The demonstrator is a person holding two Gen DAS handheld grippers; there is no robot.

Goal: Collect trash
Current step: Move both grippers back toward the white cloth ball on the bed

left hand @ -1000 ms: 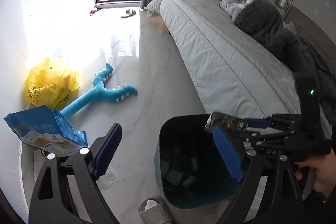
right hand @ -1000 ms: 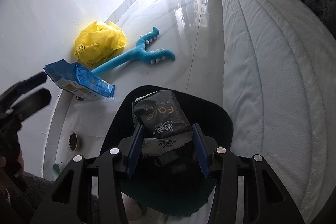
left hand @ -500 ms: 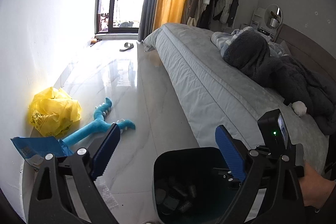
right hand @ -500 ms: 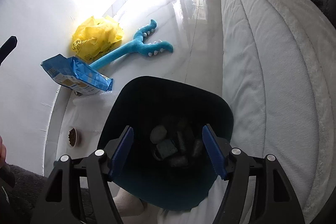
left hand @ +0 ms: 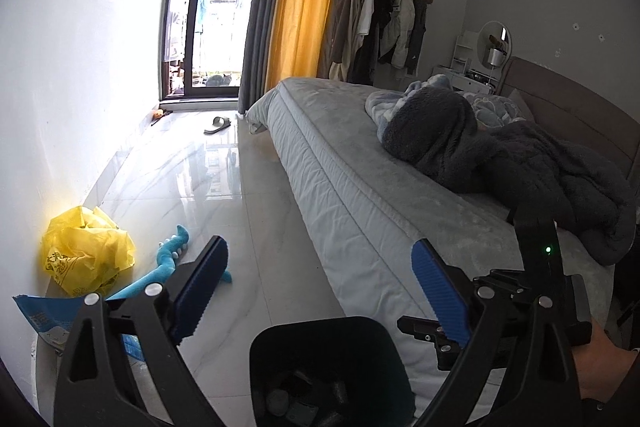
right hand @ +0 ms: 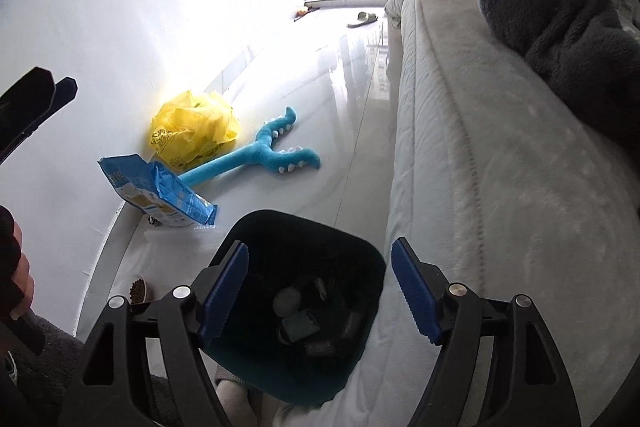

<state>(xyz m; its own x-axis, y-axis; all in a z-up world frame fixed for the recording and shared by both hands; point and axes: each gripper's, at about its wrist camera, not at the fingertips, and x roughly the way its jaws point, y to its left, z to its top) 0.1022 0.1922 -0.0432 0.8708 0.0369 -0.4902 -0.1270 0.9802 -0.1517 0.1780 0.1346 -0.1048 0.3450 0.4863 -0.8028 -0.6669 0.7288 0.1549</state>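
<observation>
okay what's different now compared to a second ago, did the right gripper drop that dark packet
Yes. The right gripper let go of the dark packet; its jaws are now wide open and empty above the trash bin, where trash lies at the bottom. Both cameras tilted upward. The left gripper stayed open and empty. The yellow bag, blue bag and blue plush toy have not moved.

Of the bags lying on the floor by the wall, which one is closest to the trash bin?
The blue bag: it lies beside the dark trash bin, while the crumpled yellow bag sits farther back against the wall.
</observation>
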